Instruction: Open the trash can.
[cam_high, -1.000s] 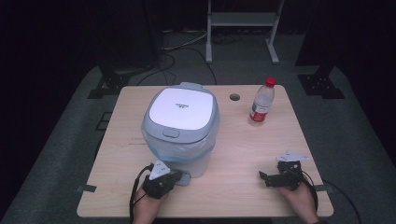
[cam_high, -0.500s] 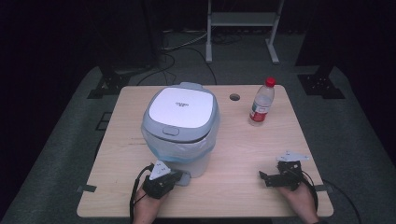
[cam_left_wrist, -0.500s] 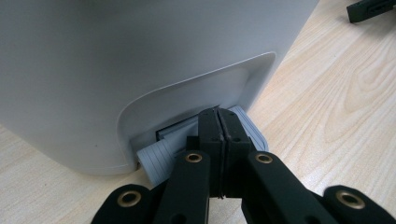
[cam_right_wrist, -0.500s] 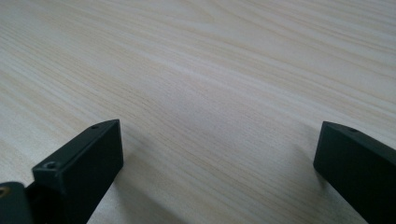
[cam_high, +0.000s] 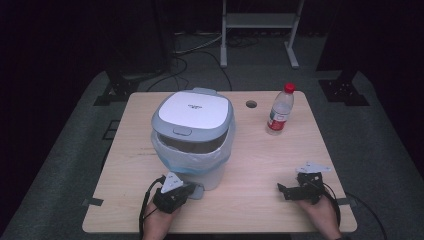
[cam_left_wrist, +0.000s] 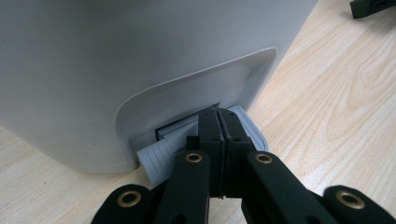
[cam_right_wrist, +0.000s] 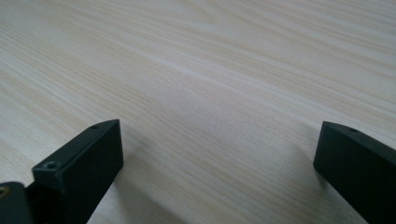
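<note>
Left gripper (cam_left_wrist: 218, 114), jaws pressed together, tip on the grey ribbed foot pedal (cam_left_wrist: 161, 156) of the white lidded pedal bin (cam_high: 192, 137).
Right gripper (cam_high: 289, 191) wide, nothing between, resting on pale wooden table (cam_high: 260, 165). Clear red-capped plastic bottle (cam_high: 279, 110) stands well beyond, right of bin.

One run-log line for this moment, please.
left claw: shut, on grey ribbed pedal of white lidded plastic bin | lid ajar | right claw: open over wooden table
</note>
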